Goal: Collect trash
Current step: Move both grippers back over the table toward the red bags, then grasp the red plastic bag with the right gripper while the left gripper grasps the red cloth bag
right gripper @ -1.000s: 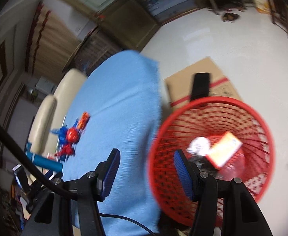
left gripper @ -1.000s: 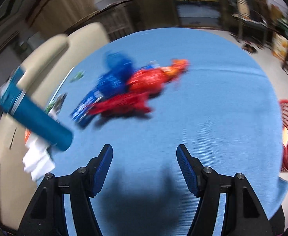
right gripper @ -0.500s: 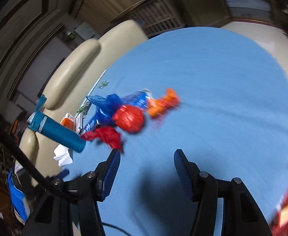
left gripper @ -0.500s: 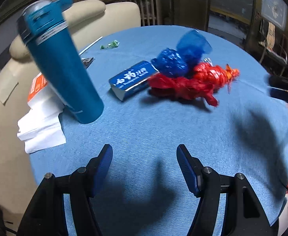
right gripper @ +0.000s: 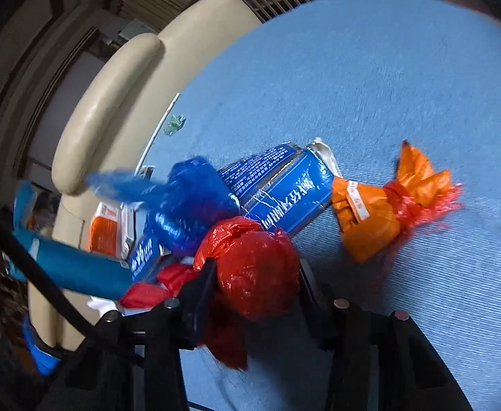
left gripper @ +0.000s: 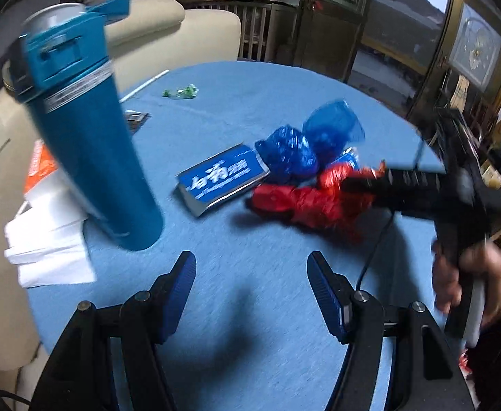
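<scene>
A heap of trash lies on the blue table (left gripper: 260, 96): a knotted red bag (right gripper: 257, 267), crumpled blue bags (right gripper: 188, 205), a flattened blue box (right gripper: 277, 188) and an orange bag (right gripper: 373, 212). My right gripper (right gripper: 253, 274) is closing its jaws on the red bag, which fills the gap between them. In the left wrist view the right gripper (left gripper: 349, 185) reaches into the red bags (left gripper: 305, 202) from the right, beside the blue box (left gripper: 219, 178). My left gripper (left gripper: 250, 284) stands open above bare cloth nearer the front, with nothing between its fingers.
A tall teal bottle (left gripper: 89, 130) stands at the left, beside a white tissue pack (left gripper: 45, 239). A small green wrapper (left gripper: 182, 91) lies at the far side. Beige chairs (left gripper: 182, 34) back the table. A person's hand (left gripper: 469, 274) holds the right gripper's handle.
The right gripper swung from over the red basket to the trash heap and its jaws narrowed around the red bag. The left gripper shifted and rolled, so the bottle now looks upright.
</scene>
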`<state>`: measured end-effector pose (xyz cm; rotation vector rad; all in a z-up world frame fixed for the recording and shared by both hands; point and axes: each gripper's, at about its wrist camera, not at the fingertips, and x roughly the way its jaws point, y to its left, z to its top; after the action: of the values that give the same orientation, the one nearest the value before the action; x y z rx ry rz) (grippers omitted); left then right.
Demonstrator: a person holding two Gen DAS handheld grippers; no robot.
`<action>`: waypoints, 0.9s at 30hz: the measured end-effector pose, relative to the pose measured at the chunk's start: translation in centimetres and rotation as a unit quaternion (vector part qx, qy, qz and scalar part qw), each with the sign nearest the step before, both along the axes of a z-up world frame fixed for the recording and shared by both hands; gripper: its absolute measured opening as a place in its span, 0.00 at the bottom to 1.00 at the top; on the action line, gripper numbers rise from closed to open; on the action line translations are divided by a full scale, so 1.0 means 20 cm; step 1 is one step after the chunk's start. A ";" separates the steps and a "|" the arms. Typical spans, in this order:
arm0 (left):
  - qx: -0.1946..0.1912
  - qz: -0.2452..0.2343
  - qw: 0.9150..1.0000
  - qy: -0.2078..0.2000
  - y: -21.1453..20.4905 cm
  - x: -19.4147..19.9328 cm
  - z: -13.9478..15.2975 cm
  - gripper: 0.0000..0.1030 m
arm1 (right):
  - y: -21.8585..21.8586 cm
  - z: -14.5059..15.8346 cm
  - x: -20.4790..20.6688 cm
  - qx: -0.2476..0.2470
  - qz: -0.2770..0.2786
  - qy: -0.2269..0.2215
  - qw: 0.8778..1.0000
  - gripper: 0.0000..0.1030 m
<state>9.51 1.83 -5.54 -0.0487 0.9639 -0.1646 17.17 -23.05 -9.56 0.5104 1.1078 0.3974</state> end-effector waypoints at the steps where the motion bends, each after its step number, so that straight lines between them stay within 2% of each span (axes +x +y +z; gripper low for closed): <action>1: -0.006 0.000 1.000 0.002 -0.02 0.03 0.00 0.66 | -0.01 0.01 -0.02 -0.008 0.000 -0.005 1.000 0.46; 5: -0.019 -0.005 1.000 0.013 -0.11 0.14 -0.03 0.66 | -0.17 0.07 -0.18 -0.003 -0.012 -0.016 1.000 0.45; 8: -0.039 -0.001 0.999 0.038 -0.18 0.25 -0.10 0.66 | -0.31 0.12 -0.31 -0.008 -0.024 -0.028 0.999 0.45; 14: -0.080 0.043 0.993 0.081 -0.27 0.42 -0.22 0.66 | -0.50 0.16 -0.58 -0.022 -0.049 -0.041 0.998 0.45; 17: -0.089 0.060 0.990 0.091 -0.30 0.47 -0.27 0.66 | -0.57 0.15 -0.70 -0.008 -0.064 -0.044 0.997 0.45; 19: -0.090 0.068 0.989 0.100 -0.30 0.49 -0.30 0.51 | -0.60 0.15 -0.76 -0.010 -0.070 -0.045 0.996 0.45; 20: -0.093 0.067 0.988 0.108 -0.30 0.49 -0.32 0.47 | -0.62 0.14 -0.78 -0.012 -0.072 -0.046 0.996 0.45; 27: -0.080 0.040 0.993 0.082 -0.31 0.33 -0.22 0.44 | -0.70 0.19 -0.89 -0.007 -0.091 -0.069 0.993 0.45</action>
<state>16.07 -4.32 -10.03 -0.2506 1.1089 -0.1661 -0.57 -37.00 -5.71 0.5574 0.9215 0.2616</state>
